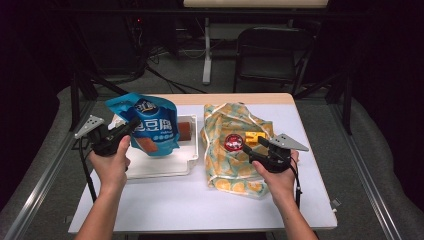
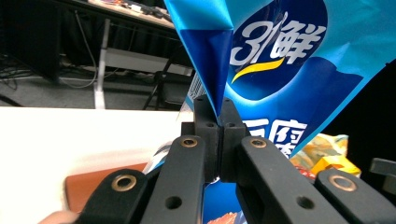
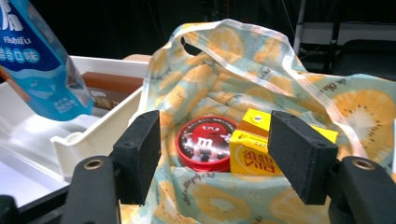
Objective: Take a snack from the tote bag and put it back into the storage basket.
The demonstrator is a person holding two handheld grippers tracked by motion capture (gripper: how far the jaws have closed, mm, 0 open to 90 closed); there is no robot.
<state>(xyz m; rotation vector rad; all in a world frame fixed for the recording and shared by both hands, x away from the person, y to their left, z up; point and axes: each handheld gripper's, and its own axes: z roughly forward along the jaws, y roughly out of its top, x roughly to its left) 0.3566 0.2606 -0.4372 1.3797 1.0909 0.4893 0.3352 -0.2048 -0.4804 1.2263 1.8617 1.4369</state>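
I keep left gripper point(image 2: 218, 140) pinching blue pouch point(image 1: 150, 125), swing it over the bag point(image 1: 235, 150); right gripper point(image 3: 215, 154) spread at its mouth.

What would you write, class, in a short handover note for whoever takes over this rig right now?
Left hand-held gripper: shut on the blue snack bag, held above the white tray.
Right hand-held gripper: open, holding nothing, at the mouth of the orange-print bag.
Done: red tin and yellow box lie in that bag.
Left: probably the snack bag goes in next; a brown box remains in the tray.
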